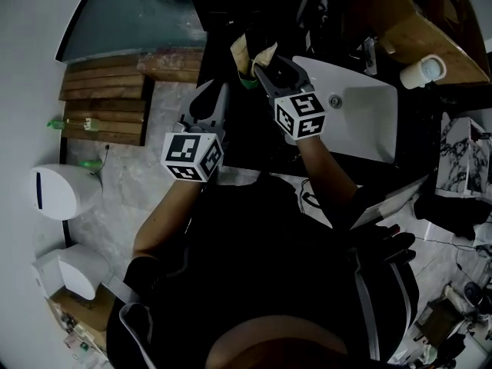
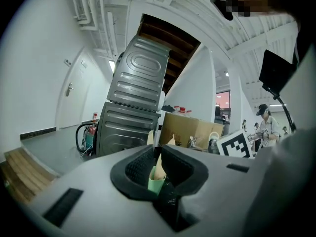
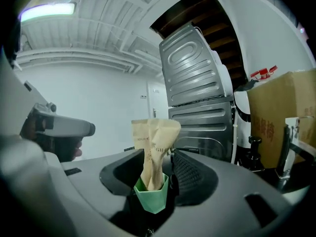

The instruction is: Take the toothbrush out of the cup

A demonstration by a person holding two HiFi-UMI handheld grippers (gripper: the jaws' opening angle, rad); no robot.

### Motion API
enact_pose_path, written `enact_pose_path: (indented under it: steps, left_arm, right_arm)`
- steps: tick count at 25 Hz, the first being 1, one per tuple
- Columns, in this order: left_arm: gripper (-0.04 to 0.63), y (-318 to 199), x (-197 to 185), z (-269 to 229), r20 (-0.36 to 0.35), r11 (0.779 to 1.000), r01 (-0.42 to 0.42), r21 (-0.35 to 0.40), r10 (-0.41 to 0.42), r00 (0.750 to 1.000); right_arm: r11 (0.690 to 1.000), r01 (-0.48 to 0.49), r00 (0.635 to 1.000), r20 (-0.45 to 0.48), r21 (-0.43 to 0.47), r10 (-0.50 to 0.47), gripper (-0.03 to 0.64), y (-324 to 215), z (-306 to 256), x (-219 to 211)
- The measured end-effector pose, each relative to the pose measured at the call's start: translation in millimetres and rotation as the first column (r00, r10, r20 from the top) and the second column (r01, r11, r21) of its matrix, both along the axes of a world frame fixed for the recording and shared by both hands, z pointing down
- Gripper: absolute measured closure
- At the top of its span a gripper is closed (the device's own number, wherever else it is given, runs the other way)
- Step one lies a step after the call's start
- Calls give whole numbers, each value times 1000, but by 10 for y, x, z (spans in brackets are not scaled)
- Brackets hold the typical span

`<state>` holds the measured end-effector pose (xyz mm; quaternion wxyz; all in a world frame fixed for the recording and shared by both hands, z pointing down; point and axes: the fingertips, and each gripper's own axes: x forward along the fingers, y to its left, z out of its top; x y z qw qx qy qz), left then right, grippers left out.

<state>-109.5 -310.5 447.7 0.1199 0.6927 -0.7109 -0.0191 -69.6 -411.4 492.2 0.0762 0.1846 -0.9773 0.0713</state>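
A small green cup [image 1: 247,81] holds tan paper-wrapped toothbrushes [image 1: 247,50] that stick up out of it. Both grippers meet at it over the dark counter. In the left gripper view the cup [image 2: 156,179] fills the narrow gap of my left gripper [image 2: 157,168], whose pads press on its sides; a tan wrapper [image 2: 158,162] shows above it. In the right gripper view the cup [image 3: 151,197] and the wrappers [image 3: 154,147] stand between the wide jaws of my right gripper [image 3: 153,174], with a thin gap beside the cup. In the head view the left gripper [image 1: 229,89] comes from the left and the right gripper [image 1: 265,66] from the right.
A white sink [image 1: 361,129] with a tap [image 1: 370,52] lies right of the grippers, a white cup [image 1: 423,71] on a wooden shelf beyond it. Wooden slats [image 1: 104,102] and a white toilet [image 1: 61,192] are on the left. Stacked metal machines [image 2: 136,107] and a cardboard box [image 2: 190,130] stand ahead.
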Motion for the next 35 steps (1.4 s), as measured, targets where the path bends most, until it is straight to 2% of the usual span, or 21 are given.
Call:
enact_pose_path:
  steps: [3,13,15,20,25,29,35]
  left_arm:
    - [546,36,13,59,-4,1000,5,-17,-5,1000]
    - [546,185,24,236,-33,997,55,-50,-57,998]
    - [546,200,42,235,-35,998,47,-47,-49,998]
    - [546,233,40,188,-32,998,40,-42,-42,999]
    - [546,218,55,63,-25,1000,-3,-21,3,1000]
    - [546,216,36,-61,-17,999,-36,2,36,999]
    - [548,166,-39,-155,-23,996,-91,16,91,996]
  right_arm:
    - [1000,14,1000,-22,-1,-14,435,-27,132,-57]
    - [999,34,999,8,-34,-34,437,-61,288,-167]
    - [999,25,999,23,-34,-24,506,-70,273,-169]
    - [998,20,999,33,-55,-18,550,-60,268,-179]
    - [995,4,999,53,-101,2,568,-70,212,-187]
    - [997,-5,998,65,-78,10,570,-42,39,-172]
    - [997,-70,993,97,-33,73,571,-60,-283,-104]
